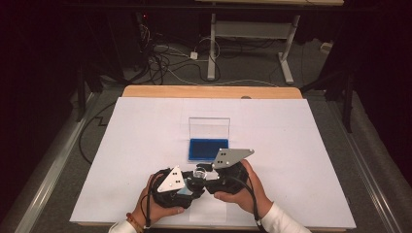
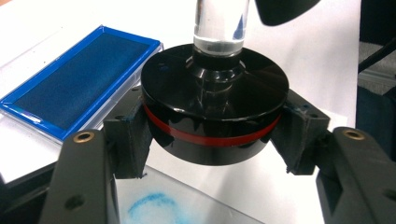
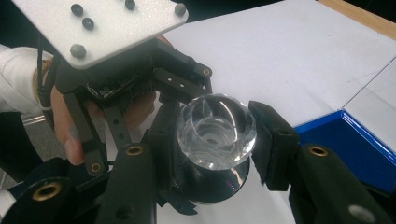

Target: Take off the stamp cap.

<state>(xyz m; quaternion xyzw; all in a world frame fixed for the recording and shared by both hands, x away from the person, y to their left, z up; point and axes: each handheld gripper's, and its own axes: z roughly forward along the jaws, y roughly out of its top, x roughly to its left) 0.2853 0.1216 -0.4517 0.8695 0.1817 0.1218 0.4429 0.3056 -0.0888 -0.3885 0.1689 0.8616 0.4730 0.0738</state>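
A round stamp is held between both grippers near the table's front. Its black base [image 2: 215, 102] carries a red band, and a clear handle [image 2: 219, 23] rises from it. My left gripper [image 2: 212, 140] is shut on the base, a pad pressed against each side. My right gripper [image 3: 215, 140] is shut on the clear faceted knob [image 3: 215, 130] at the handle's top. In the high view the stamp [image 1: 199, 172] sits between the left gripper [image 1: 192, 180] and the right gripper [image 1: 208, 175]. Under the stamp, a faint blue ring print [image 2: 152, 207] marks a sheet.
An open blue ink pad [image 1: 208, 149] lies just beyond the grippers, its clear lid [image 1: 209, 127] standing up behind it. White paper [image 1: 145, 136] covers the table, with a wooden edge [image 1: 209, 91] at the far side. Cables and a desk frame [image 1: 252, 34] are on the floor beyond.
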